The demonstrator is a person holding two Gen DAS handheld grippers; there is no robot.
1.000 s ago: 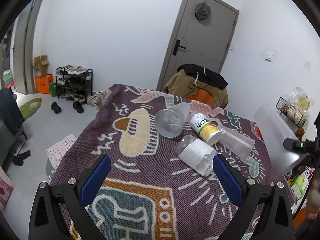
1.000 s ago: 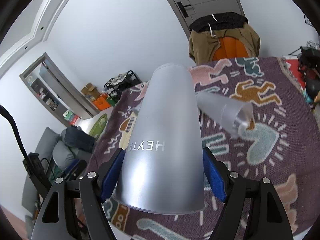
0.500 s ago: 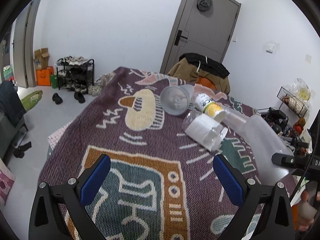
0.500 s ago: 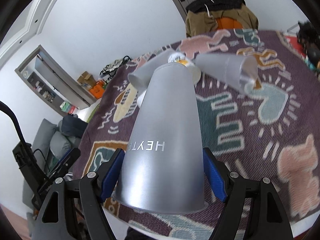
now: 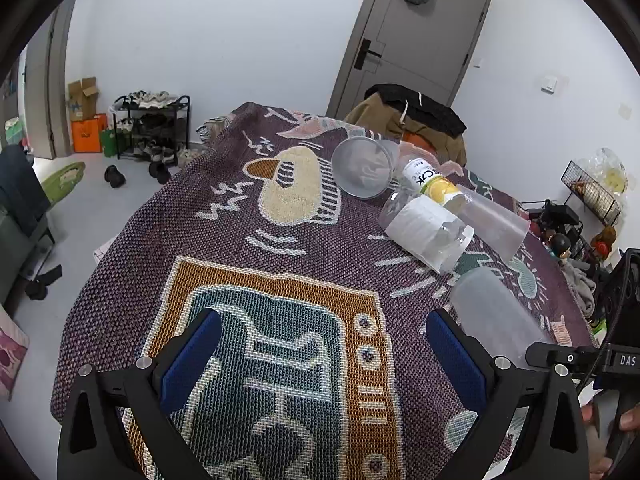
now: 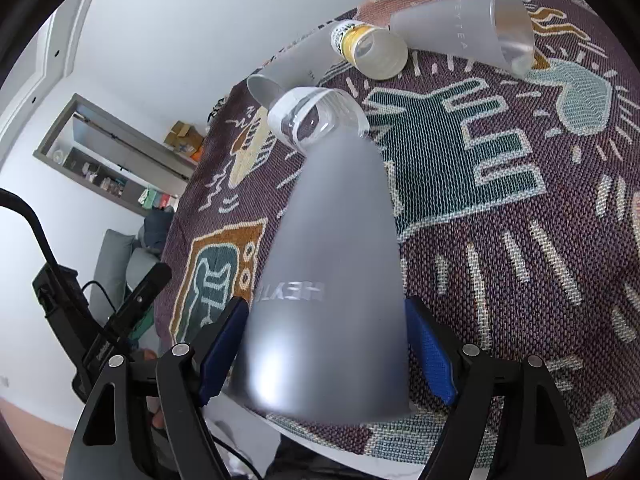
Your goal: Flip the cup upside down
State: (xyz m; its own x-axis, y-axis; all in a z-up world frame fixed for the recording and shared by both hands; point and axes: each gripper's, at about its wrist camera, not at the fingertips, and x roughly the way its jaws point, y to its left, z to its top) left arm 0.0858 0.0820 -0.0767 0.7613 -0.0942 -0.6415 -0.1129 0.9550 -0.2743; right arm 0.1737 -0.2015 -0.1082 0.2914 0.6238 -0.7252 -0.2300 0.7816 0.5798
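Note:
My right gripper [image 6: 326,344] is shut on a tall frosted plastic cup [image 6: 332,264]. The cup's narrow base points away from me toward the table and its wide mouth is near the camera, so its lettering reads upside down. The same cup [image 5: 494,312] shows at the right of the left wrist view, low over the patterned cloth [image 5: 280,280]. My left gripper [image 5: 320,356] is open and empty above the near part of the cloth.
Several other cups lie on their sides on the cloth: a frosted one [image 5: 362,166], one with a yellow label [image 5: 434,182], one with a white label [image 5: 424,232] and a frosted one [image 6: 464,28]. A chair with a jacket [image 5: 412,120] stands behind the table.
My right gripper has tipped downward and lowered the cup toward the cloth. The left gripper has moved forward and down over the table, staying open.

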